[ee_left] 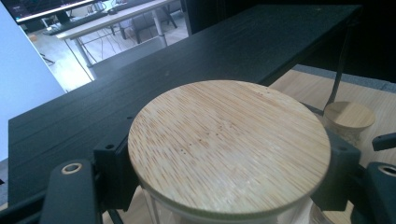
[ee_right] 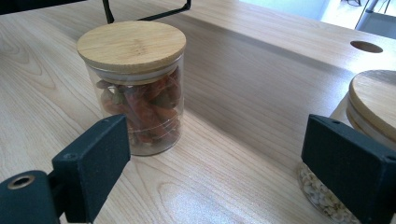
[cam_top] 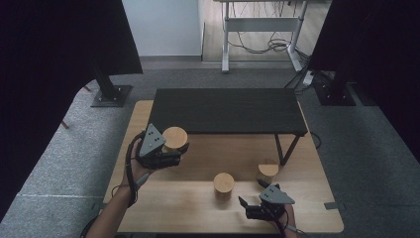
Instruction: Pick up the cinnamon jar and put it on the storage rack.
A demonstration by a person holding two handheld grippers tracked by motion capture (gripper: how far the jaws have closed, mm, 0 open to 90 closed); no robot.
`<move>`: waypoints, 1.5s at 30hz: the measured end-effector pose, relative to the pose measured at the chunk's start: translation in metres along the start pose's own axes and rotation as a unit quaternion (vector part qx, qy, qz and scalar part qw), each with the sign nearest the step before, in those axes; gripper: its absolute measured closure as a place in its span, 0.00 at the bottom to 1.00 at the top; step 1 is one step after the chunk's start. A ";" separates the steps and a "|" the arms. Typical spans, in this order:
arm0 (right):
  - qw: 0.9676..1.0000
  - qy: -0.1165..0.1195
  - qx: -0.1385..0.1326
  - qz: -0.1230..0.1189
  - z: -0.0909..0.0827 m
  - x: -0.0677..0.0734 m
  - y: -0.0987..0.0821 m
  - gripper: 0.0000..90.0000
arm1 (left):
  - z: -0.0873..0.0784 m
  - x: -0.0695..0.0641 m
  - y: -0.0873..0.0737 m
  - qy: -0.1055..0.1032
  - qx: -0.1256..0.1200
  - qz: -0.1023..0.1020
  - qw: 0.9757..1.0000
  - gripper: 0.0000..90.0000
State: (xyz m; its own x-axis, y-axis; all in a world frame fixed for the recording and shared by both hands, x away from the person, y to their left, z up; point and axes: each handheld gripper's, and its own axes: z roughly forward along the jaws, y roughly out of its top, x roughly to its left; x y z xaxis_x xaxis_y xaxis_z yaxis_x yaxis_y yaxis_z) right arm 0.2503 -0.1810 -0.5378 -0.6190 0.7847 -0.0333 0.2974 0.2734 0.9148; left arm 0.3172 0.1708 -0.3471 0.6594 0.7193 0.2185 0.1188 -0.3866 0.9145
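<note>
My left gripper [cam_top: 176, 150] is shut on a glass jar with a round bamboo lid [cam_top: 175, 137], held above the wooden table's left side by the front left corner of the black shelf [cam_top: 228, 110]. In the left gripper view the lid [ee_left: 229, 144] sits between both jaws of the left gripper [ee_left: 226, 172], which press on the jar's sides. My right gripper [cam_top: 250, 194] stands open near the table's front edge, with nothing between the jaws. A lidded jar of red dried chillies [ee_right: 135, 88] stands ahead of the right gripper [ee_right: 210, 168], and a second lidded jar [ee_right: 373, 107] of pale grains stands behind its right jaw.
Two lidded jars stand on the wooden table [cam_top: 173, 208]: one at mid-table [cam_top: 223, 184], one to its right [cam_top: 268, 171] near the shelf's thin black leg [cam_top: 285, 148]. The low black shelf covers the table's far half. Grey carpet surrounds the table.
</note>
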 end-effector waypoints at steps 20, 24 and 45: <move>1.000 -0.007 -0.006 0.003 -0.002 -0.001 0.001 0.08 | 0.002 0.004 0.017 0.010 -0.007 0.008 1.000 0.27; 1.000 -0.009 -0.007 0.004 -0.002 -0.002 0.001 0.08 | 0.003 0.006 0.019 0.014 -0.008 0.011 1.000 0.27; 1.000 -0.019 -0.013 0.007 -0.003 -0.003 0.002 0.08 | 0.009 0.014 0.030 0.029 -0.016 0.007 0.999 0.27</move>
State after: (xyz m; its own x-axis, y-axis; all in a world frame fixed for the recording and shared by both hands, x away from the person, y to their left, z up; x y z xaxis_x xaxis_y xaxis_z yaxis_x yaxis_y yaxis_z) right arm 0.2505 -0.1850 -0.5349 -0.5861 0.8095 -0.0347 0.2869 0.2474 0.9255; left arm 0.3368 0.1642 -0.3192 0.6172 0.7462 0.2493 0.0850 -0.3782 0.9218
